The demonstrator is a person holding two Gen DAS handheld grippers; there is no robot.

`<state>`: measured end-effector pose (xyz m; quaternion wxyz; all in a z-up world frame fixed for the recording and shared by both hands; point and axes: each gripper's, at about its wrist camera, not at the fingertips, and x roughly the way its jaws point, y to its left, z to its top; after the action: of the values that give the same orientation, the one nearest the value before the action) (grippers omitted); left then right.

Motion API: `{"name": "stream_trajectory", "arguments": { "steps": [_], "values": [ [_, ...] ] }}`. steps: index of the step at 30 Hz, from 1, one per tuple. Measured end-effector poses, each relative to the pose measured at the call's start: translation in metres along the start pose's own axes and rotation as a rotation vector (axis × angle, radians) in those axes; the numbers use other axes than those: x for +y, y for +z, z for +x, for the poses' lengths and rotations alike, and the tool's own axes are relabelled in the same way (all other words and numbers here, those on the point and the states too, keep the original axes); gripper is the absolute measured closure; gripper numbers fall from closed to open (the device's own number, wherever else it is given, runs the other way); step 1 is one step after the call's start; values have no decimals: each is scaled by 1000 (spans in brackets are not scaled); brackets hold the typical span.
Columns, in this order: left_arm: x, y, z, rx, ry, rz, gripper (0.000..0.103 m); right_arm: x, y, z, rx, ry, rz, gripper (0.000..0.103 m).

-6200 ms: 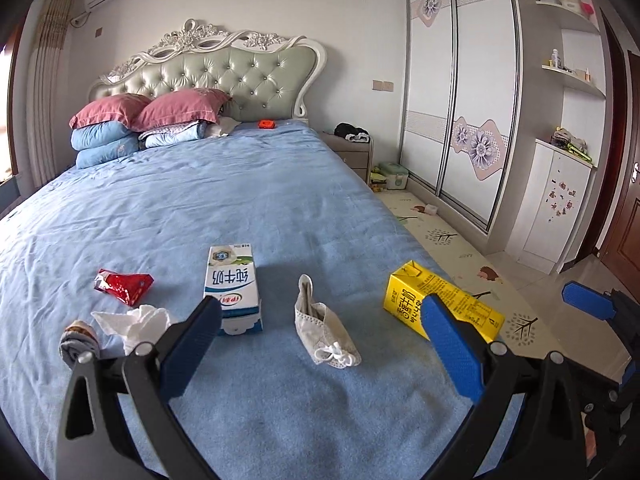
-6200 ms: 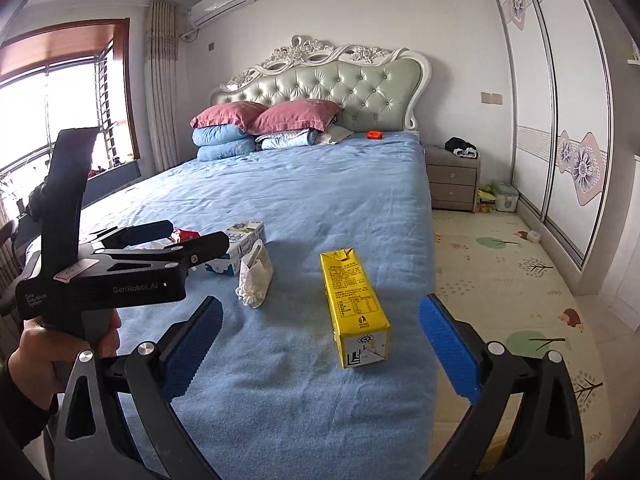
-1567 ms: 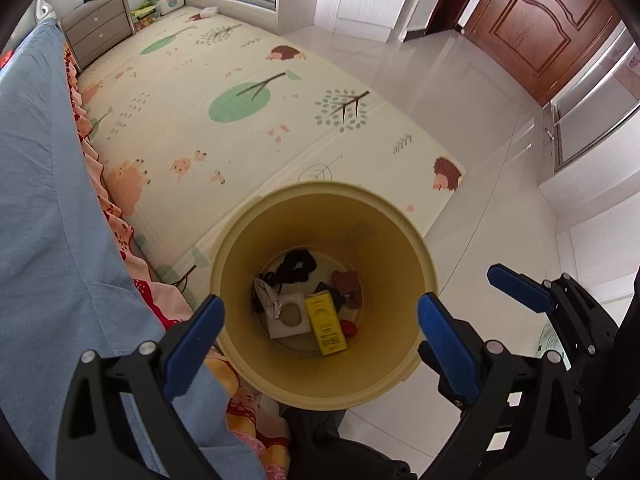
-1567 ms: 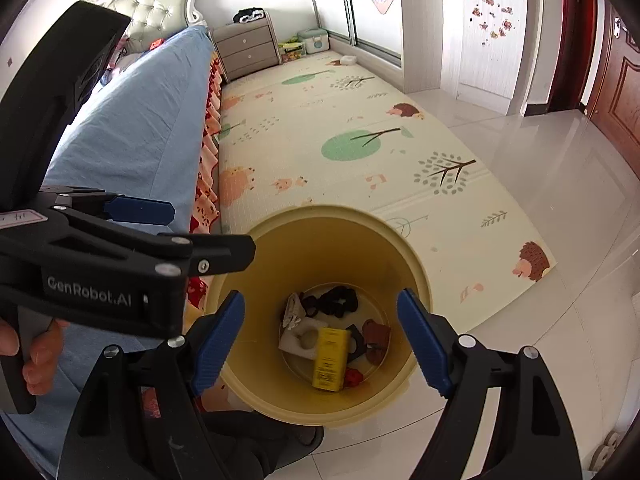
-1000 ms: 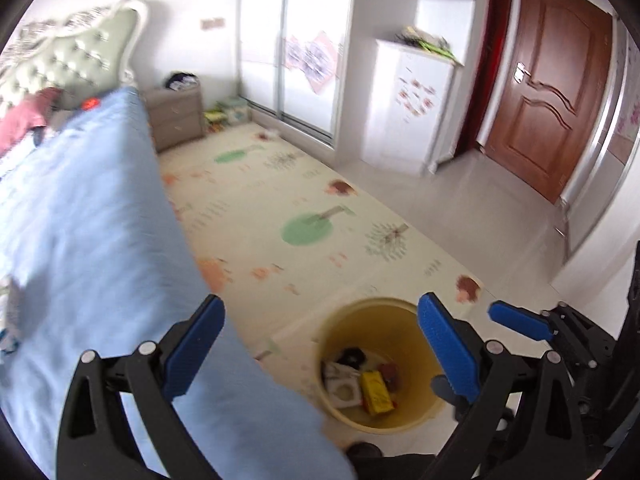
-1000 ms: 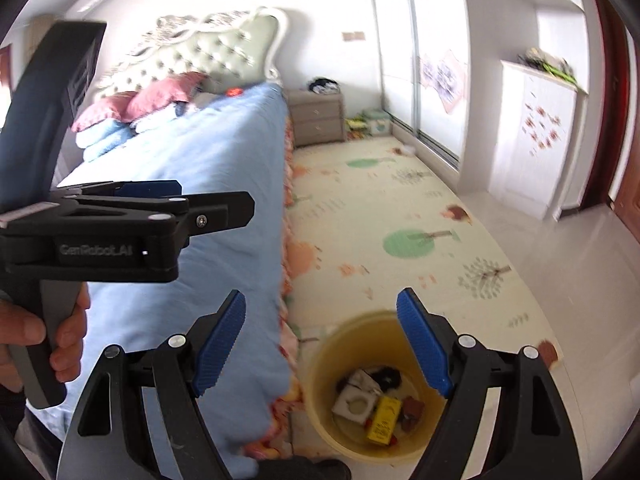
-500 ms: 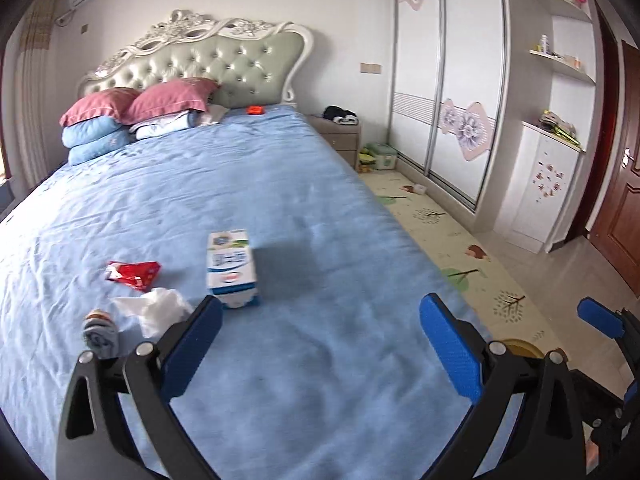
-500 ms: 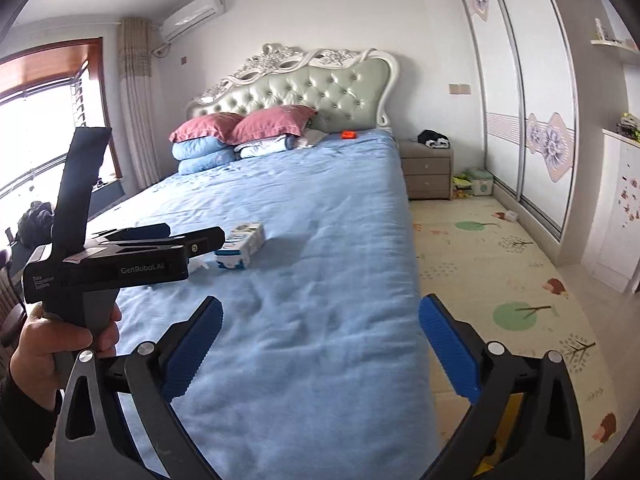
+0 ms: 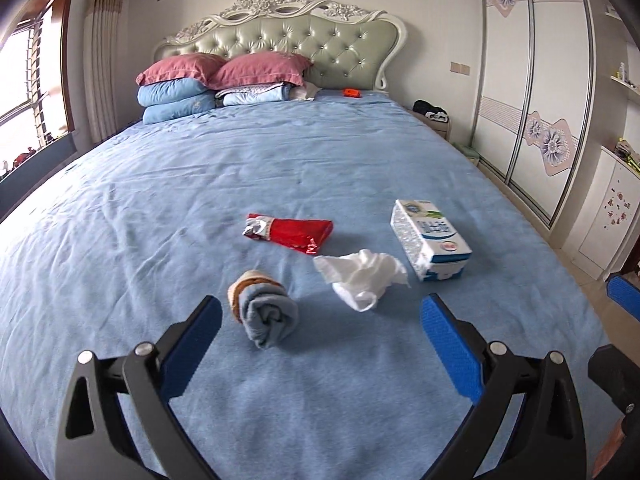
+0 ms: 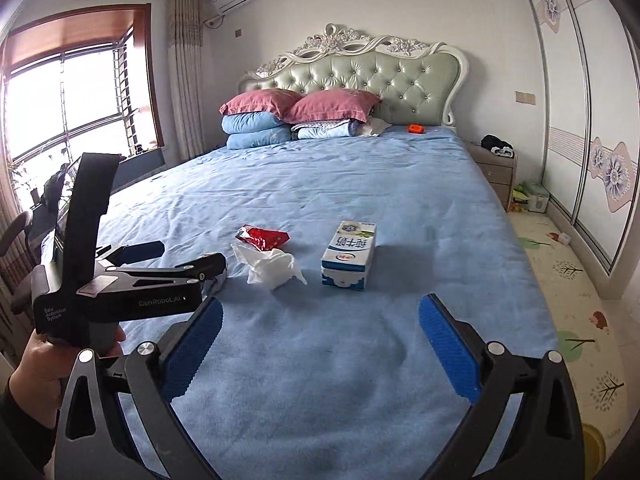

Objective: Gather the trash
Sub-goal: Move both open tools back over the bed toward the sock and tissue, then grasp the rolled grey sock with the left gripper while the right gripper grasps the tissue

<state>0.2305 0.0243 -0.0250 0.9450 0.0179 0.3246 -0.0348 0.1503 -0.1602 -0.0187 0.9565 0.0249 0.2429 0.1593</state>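
On the blue bed [image 9: 280, 160] lie a rolled grey-blue sock [image 9: 266, 314], a crumpled white tissue [image 9: 362, 274], a red foil wrapper [image 9: 294, 232] and a blue-and-white milk carton [image 9: 430, 238]. My left gripper [image 9: 320, 340] is open and empty, hovering just short of the sock and tissue. My right gripper [image 10: 320, 340] is open and empty, nearer the bed's foot, with the carton [image 10: 350, 254], tissue [image 10: 272, 266] and wrapper [image 10: 264, 237] ahead. The left gripper [image 10: 136, 254] shows in the right wrist view and hides the sock there.
Pillows [image 9: 224, 72] and folded quilts are stacked at the padded headboard [image 9: 304, 40]. A small orange object [image 9: 352, 93] lies near them. A nightstand [image 10: 496, 164], play mat [image 10: 568, 300] and sliding wardrobe [image 10: 592, 120] are to the right. The yellow bin's rim [image 10: 594, 444] shows at lower right.
Both grippers have swung from over the yellow bin back to the bed and moved left toward the sock, tissue and wrapper. The yellow carton and face mask are off the bed.
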Motion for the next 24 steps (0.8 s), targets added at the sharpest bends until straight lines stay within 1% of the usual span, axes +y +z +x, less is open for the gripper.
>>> {"name": "stream_trajectory", "arguments": {
  "steps": [2, 5, 8, 11, 12, 13, 14, 16, 17, 18, 21, 24],
  "values": [
    [15, -2, 11, 21, 2, -28, 4, 6, 4, 11, 16, 7, -3, 8],
    [34, -4, 26, 54, -37, -71, 4, 14, 9, 28, 50, 31, -2, 8],
    [43, -5, 37, 62, -26, -72, 4, 22, 13, 38, 67, 55, -15, 8],
    [50, -3, 51, 77, -24, -82, 4, 30, 18, 47, 67, 54, -42, 8],
    [51, -3, 56, 90, -33, -86, 7, 33, 19, 50, 69, 53, -49, 8],
    [52, -2, 63, 108, -43, -88, 15, 35, 21, 53, 70, 52, -55, 8],
    [52, -1, 70, 127, -54, -89, 20, 36, 22, 56, 71, 52, -61, 8],
    [51, -1, 84, 167, -65, -89, 42, 41, 23, 60, 69, 48, -77, 8],
    [52, -1, 91, 184, -66, -89, 48, 43, 24, 63, 65, 50, -87, 8],
    [54, -2, 95, 192, -63, -95, 55, 45, 25, 65, 62, 51, -97, 8],
    [62, -1, 92, 175, -95, -124, 64, 52, 25, 76, 74, 56, -127, 10],
    [68, 2, 81, 138, -86, -110, 64, 60, 26, 96, 119, 83, -148, 16]
  ]
}}
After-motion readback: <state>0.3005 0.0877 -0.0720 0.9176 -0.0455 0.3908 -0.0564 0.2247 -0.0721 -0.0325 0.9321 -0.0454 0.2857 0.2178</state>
